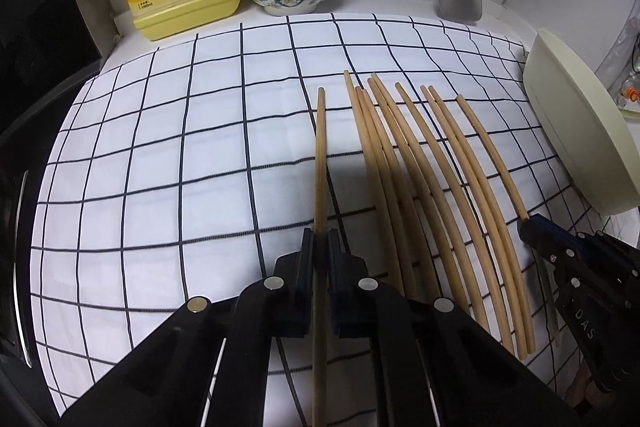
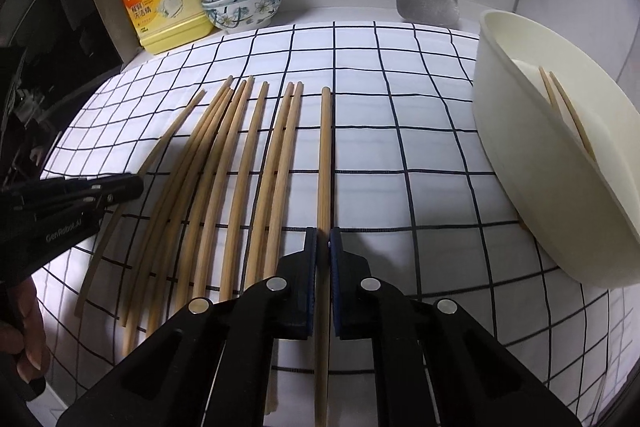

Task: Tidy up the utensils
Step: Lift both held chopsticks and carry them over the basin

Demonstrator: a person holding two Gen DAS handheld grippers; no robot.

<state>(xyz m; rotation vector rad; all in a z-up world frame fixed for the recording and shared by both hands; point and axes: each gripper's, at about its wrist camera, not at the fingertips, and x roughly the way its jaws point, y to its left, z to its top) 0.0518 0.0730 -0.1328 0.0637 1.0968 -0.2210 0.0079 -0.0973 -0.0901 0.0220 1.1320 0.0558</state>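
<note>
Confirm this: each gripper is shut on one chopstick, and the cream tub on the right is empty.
Not quite. The cream tub is not empty: the right wrist view shows two chopsticks inside it. The rest holds: the left gripper and right gripper are each shut on one chopstick.
</note>
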